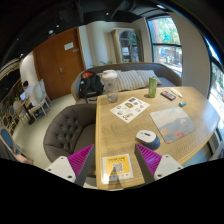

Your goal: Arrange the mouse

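A small white mouse (147,136) lies on the light wooden table (125,128), just ahead of my right finger. My gripper (113,160) is open and empty, its magenta pads (80,157) spread wide above the table's near end. Between the fingers lies a yellow card with a QR code (116,166), flat on the table and untouched by the pads.
On the table stand a clear cup (112,97), a green bottle (152,87), papers (130,109), a blue-grey mat (172,124) and a small device (169,96). A grey armchair (70,128) sits left of the table, a sofa (125,78) beyond it.
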The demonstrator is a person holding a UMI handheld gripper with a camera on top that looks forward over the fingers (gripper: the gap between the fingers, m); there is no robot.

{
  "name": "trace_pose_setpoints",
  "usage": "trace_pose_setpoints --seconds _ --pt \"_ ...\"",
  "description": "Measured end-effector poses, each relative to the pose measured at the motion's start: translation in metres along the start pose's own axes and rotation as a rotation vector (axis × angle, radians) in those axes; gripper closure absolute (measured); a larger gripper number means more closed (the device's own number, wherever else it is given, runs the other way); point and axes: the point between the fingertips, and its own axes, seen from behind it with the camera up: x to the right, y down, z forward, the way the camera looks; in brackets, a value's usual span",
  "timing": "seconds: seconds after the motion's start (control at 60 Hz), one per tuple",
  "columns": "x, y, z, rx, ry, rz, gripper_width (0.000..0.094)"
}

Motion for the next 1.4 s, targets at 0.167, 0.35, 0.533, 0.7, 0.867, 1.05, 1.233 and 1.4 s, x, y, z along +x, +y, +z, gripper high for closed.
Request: trace_pose_setpoints --seconds 0.167,0.35,0.533,0.7,0.867,1.05,1.233,1.4 --pt "0.043 0.015 0.008 -0.008 0.012 -0.046 0.0105" --pt "0.104 0.028 0.044 -0.015 0.016 -0.129 0.0103" --pt "0.137 0.021 0.094 0.001 -0.022 -0.289 0.0105" --pt "0.148 0.027 0.127 -0.013 -0.096 -0.323 0.0115" --pt "0.152 0.024 0.146 -0.009 -0.15 -0.264 0.0138" --pt "0.15 0.009 0.167 0.03 -0.149 -0.267 0.0269" --pt "0.155 0.005 0.171 0.024 -0.105 -0.218 0.0429" --pt "0.143 0.002 0.165 -0.062 -0.15 -0.213 0.0551"
